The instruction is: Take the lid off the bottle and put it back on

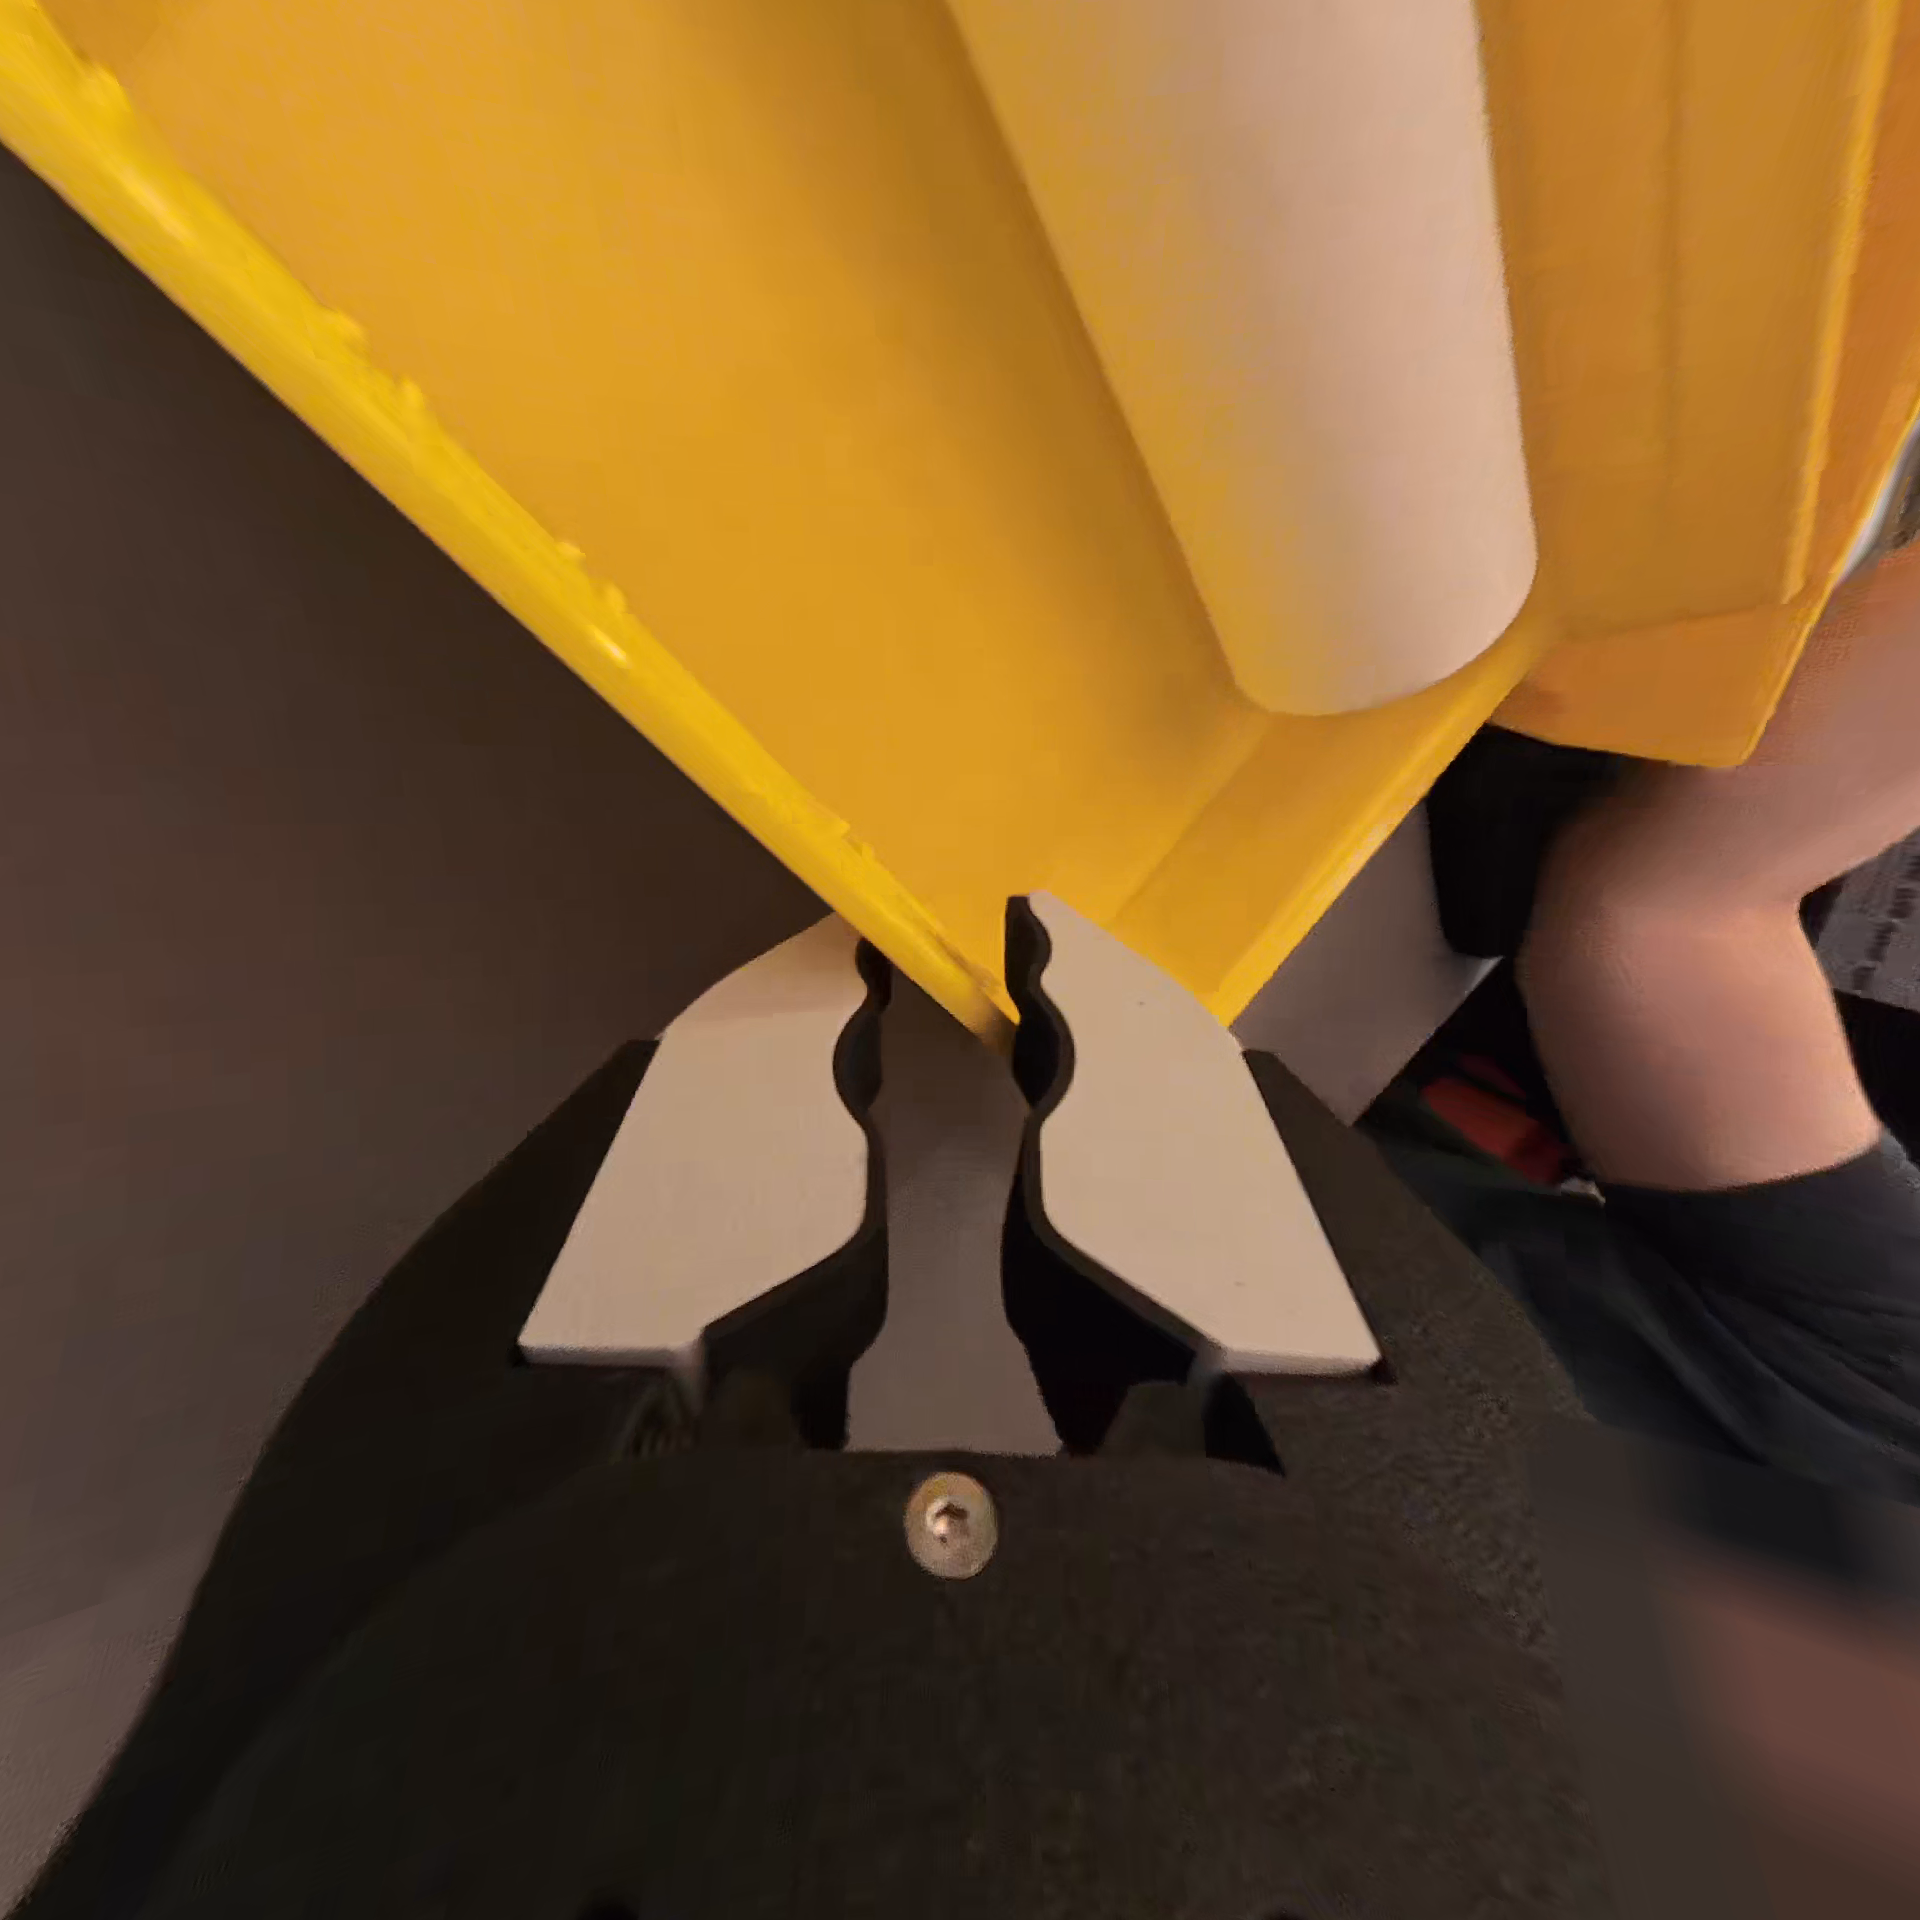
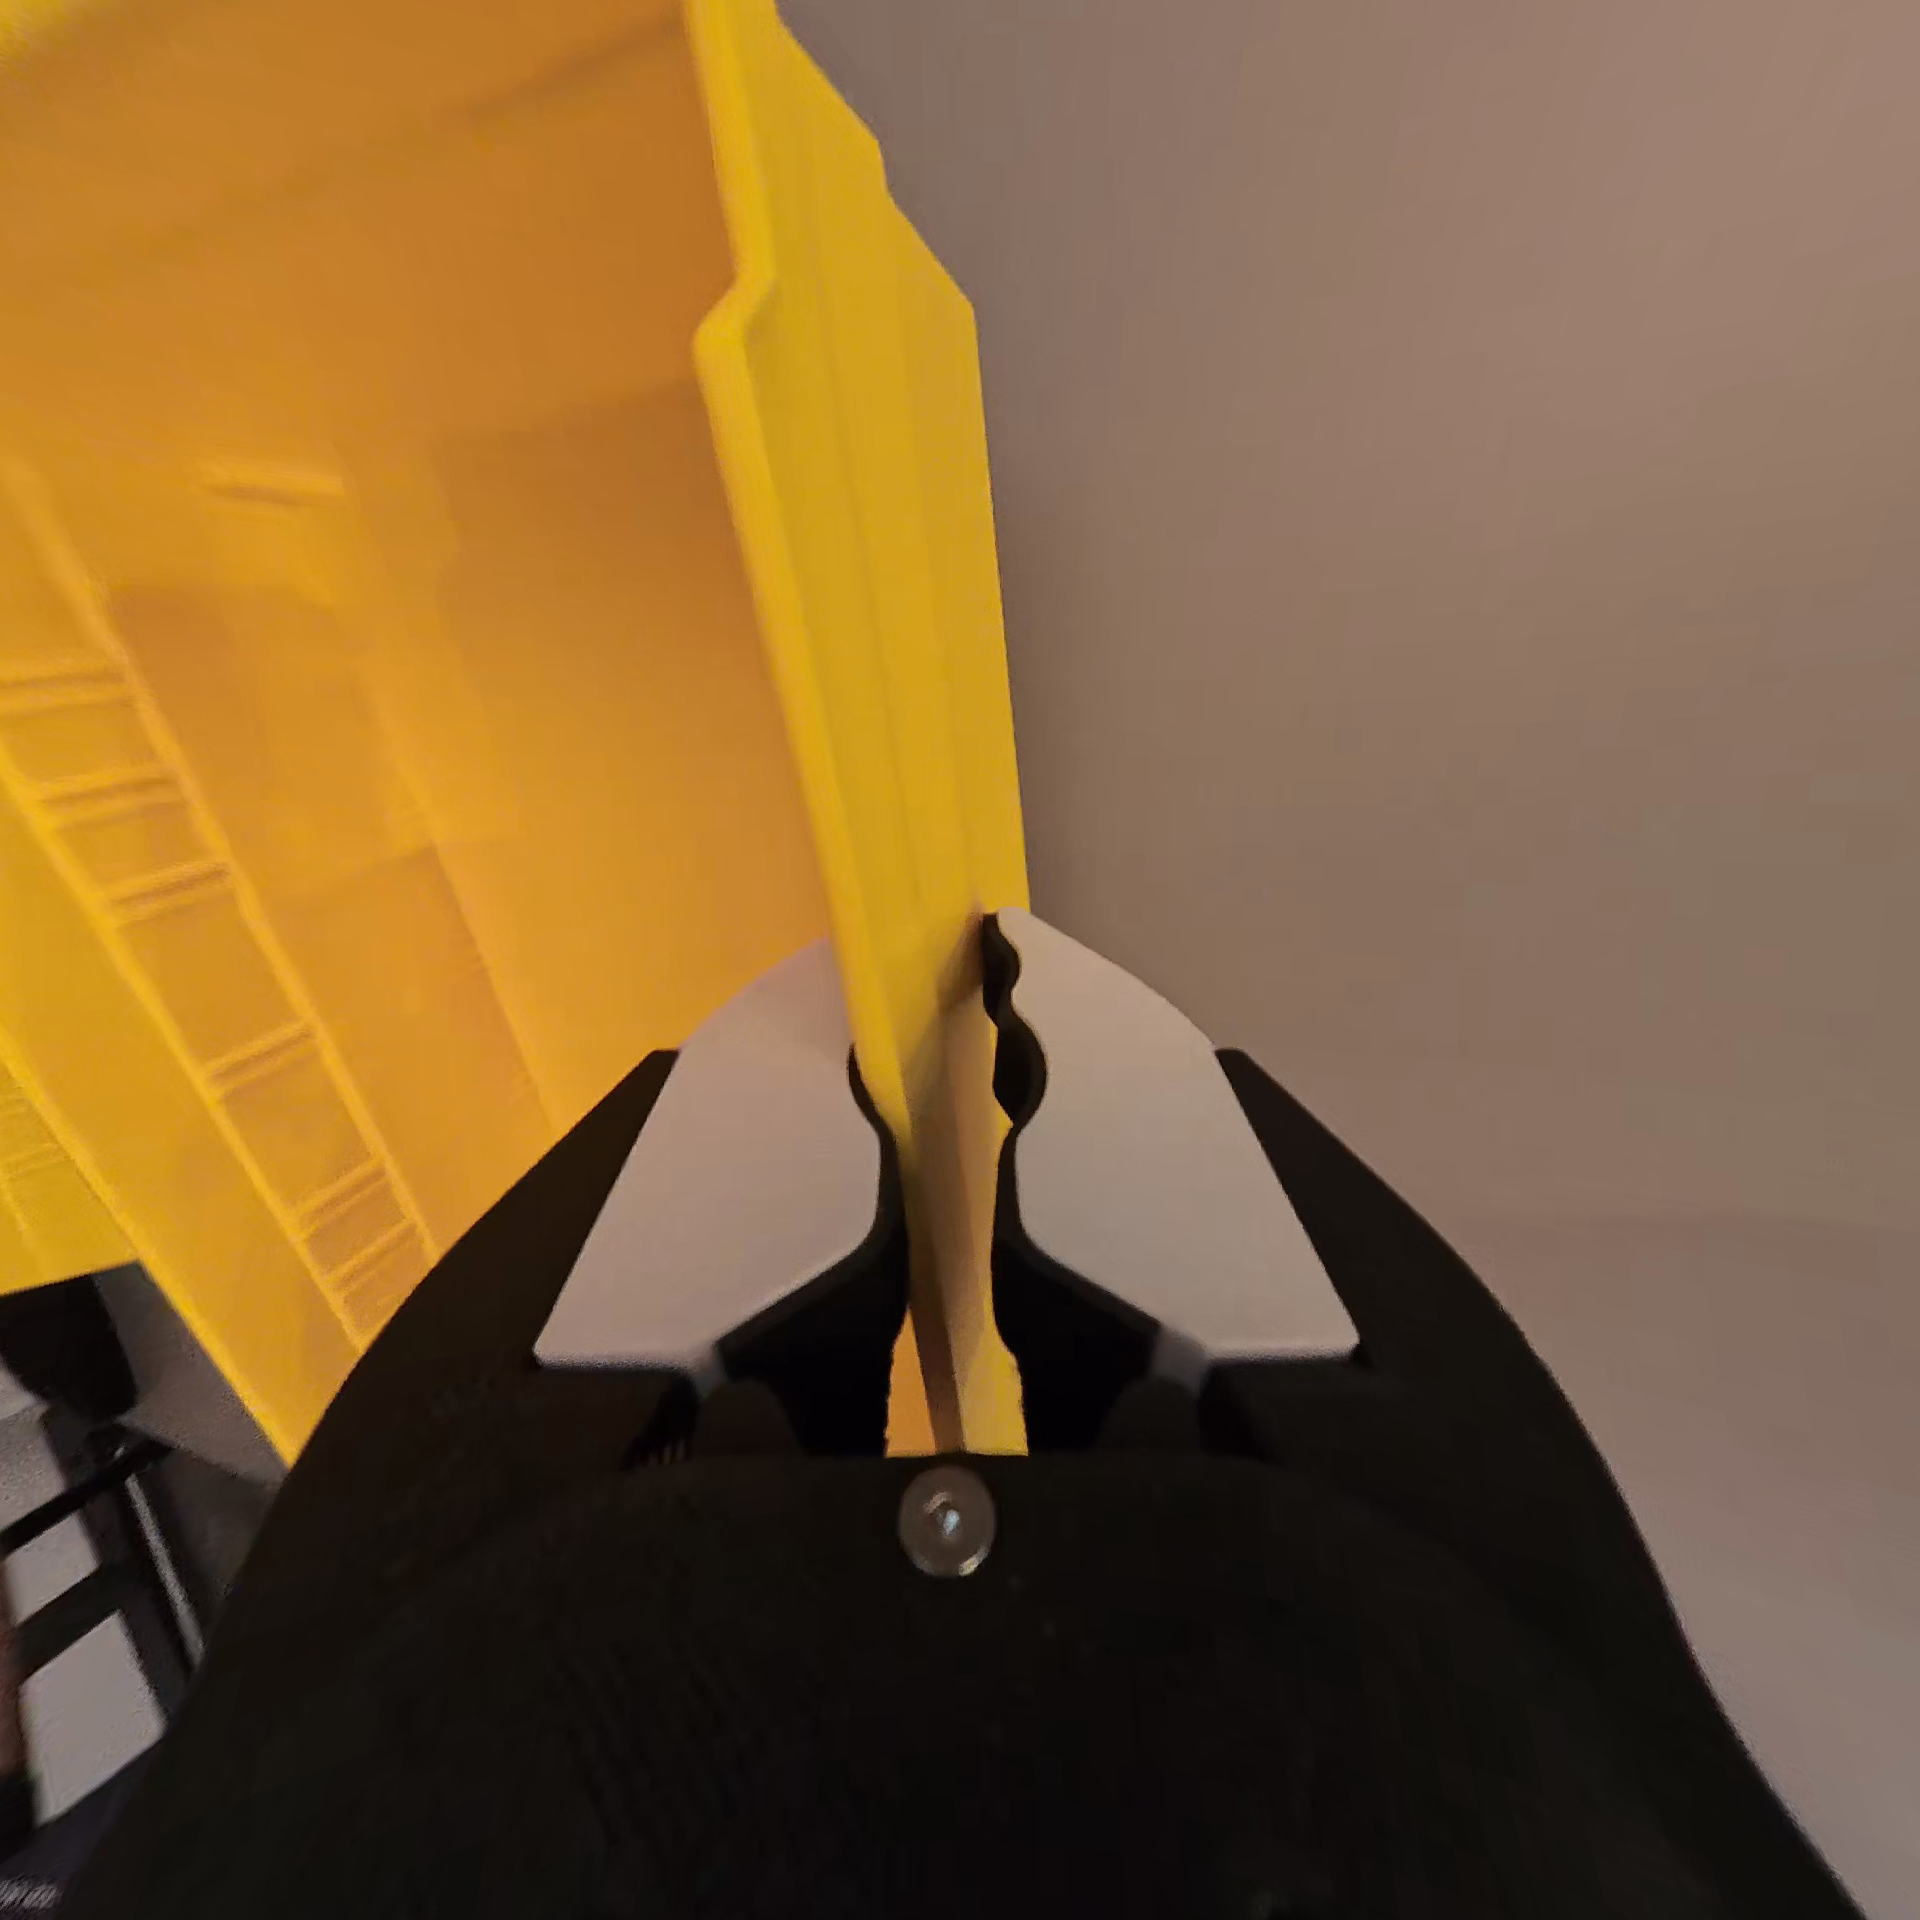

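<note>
Left wrist view: fingers (image 1: 940, 971) astride yellow bin (image 1: 727, 468) edge

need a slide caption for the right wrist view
Right claw shut on the thin edge of a yellow plastic bin, seen against a plain wall.

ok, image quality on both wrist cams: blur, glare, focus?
Left wrist view: the yellow plastic bin fills the frame, soft with smeared edges; the tongs are sharp; warm dim light, no glare; the person's arm is blurred. Right wrist view: the bin's ribbed wall is blurred, the edge gripped in the tongs sharper; the plain wall is evenly lit.
</note>
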Available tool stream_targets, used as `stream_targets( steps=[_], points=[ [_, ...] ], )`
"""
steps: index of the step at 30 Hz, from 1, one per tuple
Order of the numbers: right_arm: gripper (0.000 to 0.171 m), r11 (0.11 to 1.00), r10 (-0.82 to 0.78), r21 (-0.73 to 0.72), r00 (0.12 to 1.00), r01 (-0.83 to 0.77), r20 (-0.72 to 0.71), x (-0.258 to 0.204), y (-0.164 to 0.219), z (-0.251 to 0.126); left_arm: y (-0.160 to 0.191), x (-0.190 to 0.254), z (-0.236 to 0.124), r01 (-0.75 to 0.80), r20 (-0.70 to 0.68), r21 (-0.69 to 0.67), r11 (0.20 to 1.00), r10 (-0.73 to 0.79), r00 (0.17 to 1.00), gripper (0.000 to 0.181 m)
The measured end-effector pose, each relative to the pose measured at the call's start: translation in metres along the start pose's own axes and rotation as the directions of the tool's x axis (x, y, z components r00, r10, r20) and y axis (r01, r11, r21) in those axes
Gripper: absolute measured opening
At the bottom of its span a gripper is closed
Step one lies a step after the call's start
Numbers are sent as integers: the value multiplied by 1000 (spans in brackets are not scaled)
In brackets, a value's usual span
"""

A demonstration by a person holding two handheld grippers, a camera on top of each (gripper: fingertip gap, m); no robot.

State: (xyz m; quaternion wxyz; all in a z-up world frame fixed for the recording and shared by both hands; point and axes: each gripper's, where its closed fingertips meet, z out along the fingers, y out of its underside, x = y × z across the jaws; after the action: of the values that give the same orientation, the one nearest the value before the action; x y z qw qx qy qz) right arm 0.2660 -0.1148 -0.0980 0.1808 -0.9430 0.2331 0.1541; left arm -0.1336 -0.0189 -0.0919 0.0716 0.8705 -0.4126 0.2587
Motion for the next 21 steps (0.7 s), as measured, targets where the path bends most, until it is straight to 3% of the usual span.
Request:
stream_targets(
  steps=[6,12,15,21],
  points=[
    [14,999,11,-37,1000,-10,17,4,-9,16,5,-18,-10,15,175,-137,991,9,985,12],
    [19,993,93,-77,993,-87,72,6,-11,26,13,-59,-36,98,190,-52,994,-87,978,6],
    [26,991,117,-88,980,-104,161,-11,-16,33,27,-86,-54,155,199,4,988,-153,968,6],
    [24,993,77,-99,985,-62,153,-33,-22,44,67,-143,-94,286,203,90,954,-299,932,7]
  ],
)
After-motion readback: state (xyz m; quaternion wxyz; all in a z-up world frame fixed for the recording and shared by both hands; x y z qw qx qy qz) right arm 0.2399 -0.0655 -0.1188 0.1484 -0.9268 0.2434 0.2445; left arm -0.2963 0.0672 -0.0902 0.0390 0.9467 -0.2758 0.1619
